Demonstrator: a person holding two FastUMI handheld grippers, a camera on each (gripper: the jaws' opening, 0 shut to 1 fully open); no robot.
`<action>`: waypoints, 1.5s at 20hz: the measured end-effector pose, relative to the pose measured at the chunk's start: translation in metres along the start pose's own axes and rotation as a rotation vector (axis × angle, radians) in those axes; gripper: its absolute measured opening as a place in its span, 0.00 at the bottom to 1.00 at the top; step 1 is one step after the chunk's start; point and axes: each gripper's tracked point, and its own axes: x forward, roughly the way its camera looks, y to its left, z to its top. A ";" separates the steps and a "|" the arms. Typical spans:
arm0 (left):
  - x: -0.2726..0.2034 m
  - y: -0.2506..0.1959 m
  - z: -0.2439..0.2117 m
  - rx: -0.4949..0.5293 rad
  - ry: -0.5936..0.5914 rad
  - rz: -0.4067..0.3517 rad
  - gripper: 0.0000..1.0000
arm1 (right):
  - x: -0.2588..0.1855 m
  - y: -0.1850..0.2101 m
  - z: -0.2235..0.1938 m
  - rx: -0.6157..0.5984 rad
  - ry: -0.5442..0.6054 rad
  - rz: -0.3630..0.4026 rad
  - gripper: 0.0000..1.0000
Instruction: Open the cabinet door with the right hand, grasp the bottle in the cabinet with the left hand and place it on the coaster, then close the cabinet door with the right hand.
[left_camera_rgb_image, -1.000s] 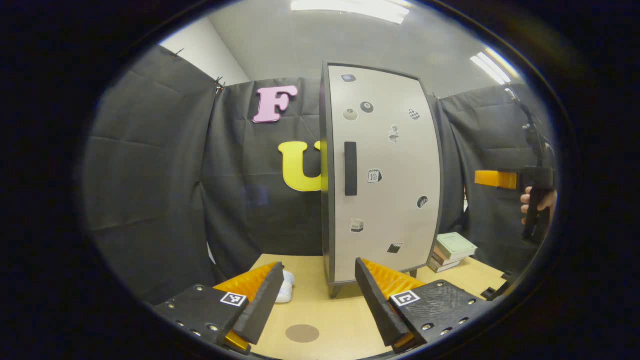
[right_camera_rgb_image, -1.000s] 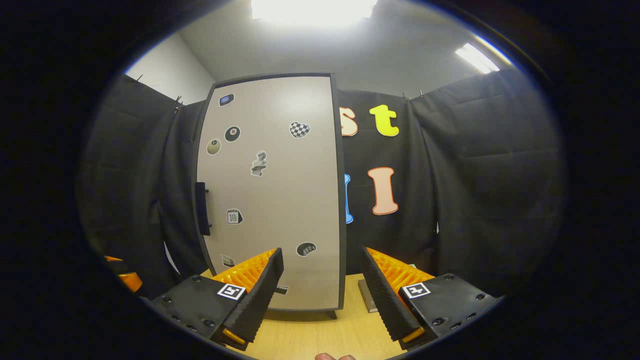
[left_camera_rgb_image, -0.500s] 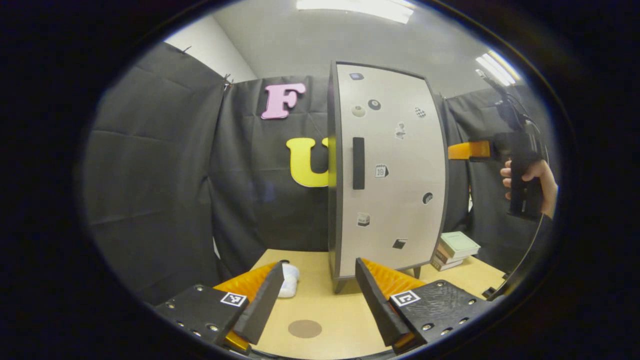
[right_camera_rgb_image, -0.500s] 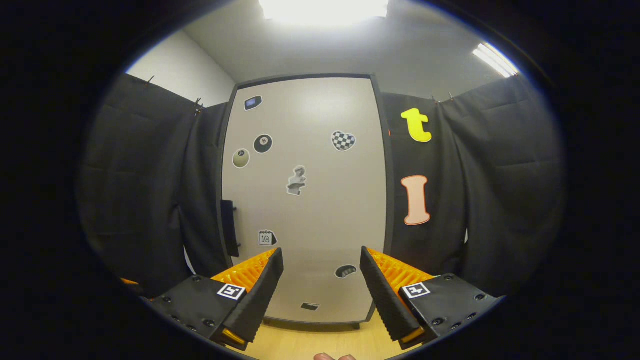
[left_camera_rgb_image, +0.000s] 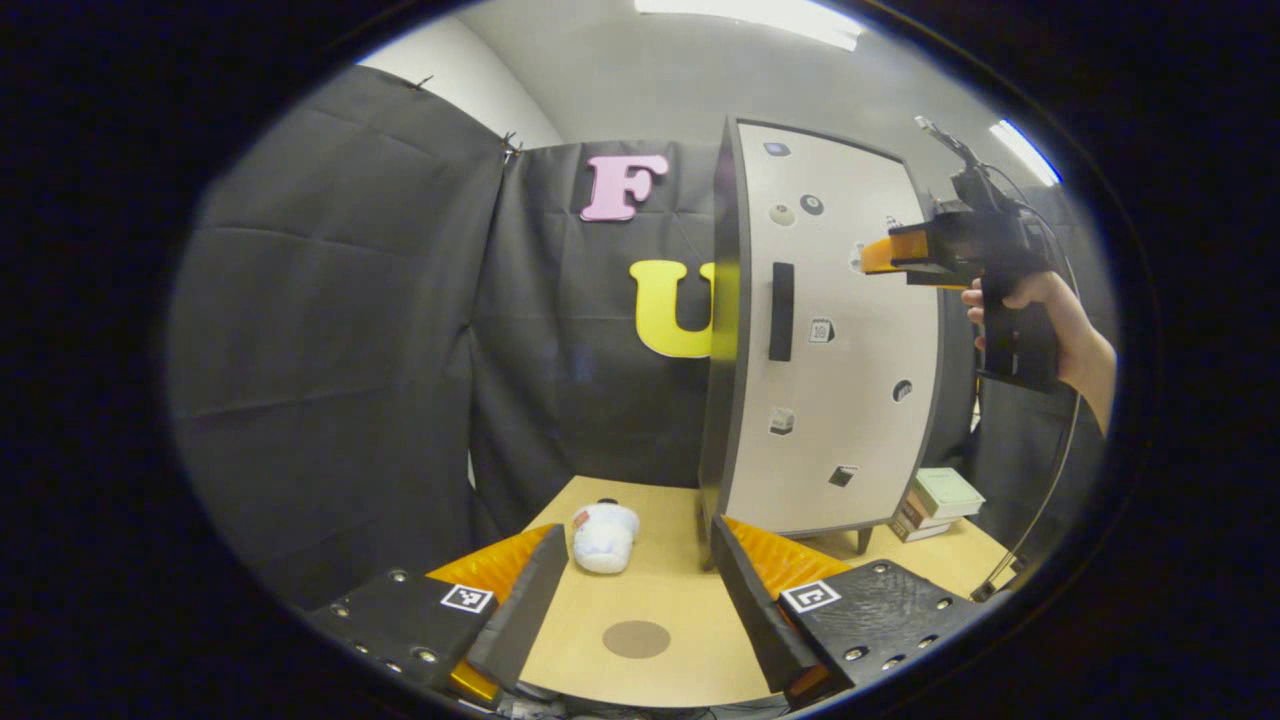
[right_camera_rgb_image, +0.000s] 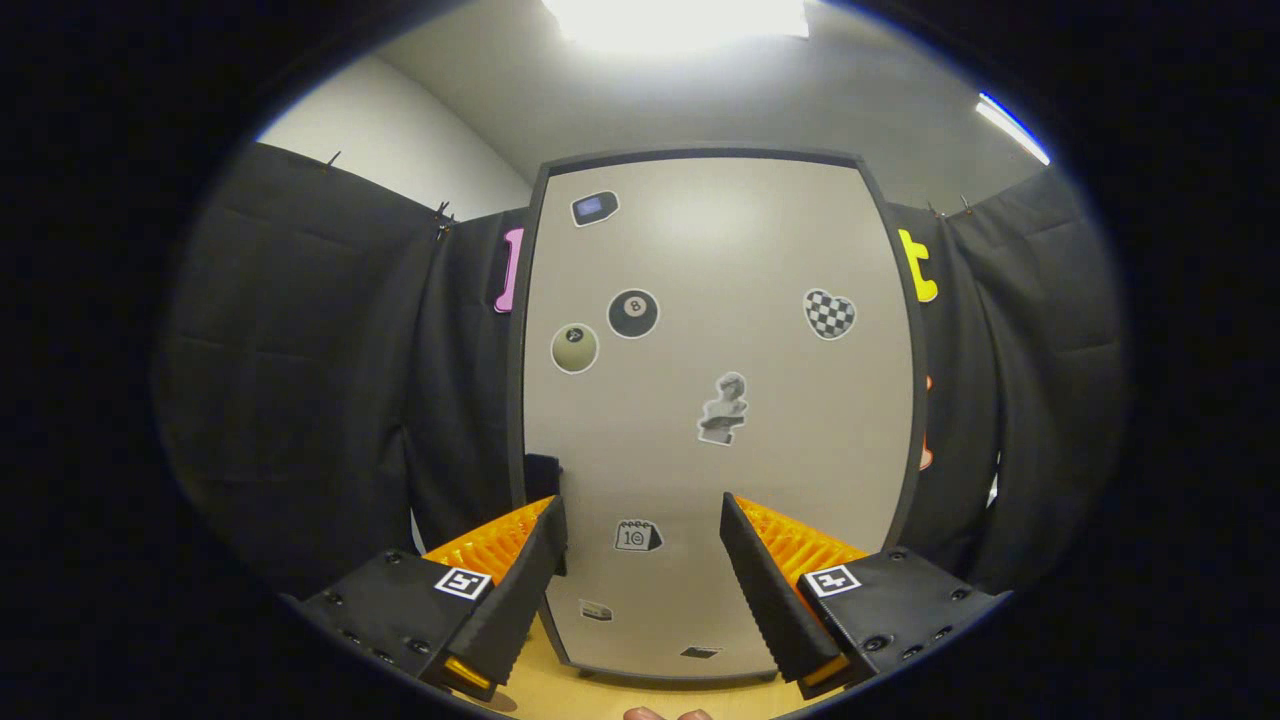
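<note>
Right claw (left_camera_rgb_image: 872, 256) now higher and nearer the cabinet door (right_camera_rgb_image: 715, 400).

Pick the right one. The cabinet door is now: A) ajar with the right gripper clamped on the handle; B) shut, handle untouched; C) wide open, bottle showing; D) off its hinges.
B: the cabinet door sits shut, and the right gripper is apart from the handle.
</note>
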 end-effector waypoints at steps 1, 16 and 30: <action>-0.001 0.005 -0.001 -0.005 0.003 0.011 0.87 | 0.007 0.008 0.000 0.004 0.001 0.009 0.98; 0.007 0.076 -0.034 -0.107 0.071 0.154 0.87 | 0.099 0.065 -0.040 -0.002 0.053 -0.041 0.97; 0.018 0.103 -0.042 -0.134 0.090 0.173 0.90 | 0.119 0.067 -0.063 0.016 0.111 -0.135 0.37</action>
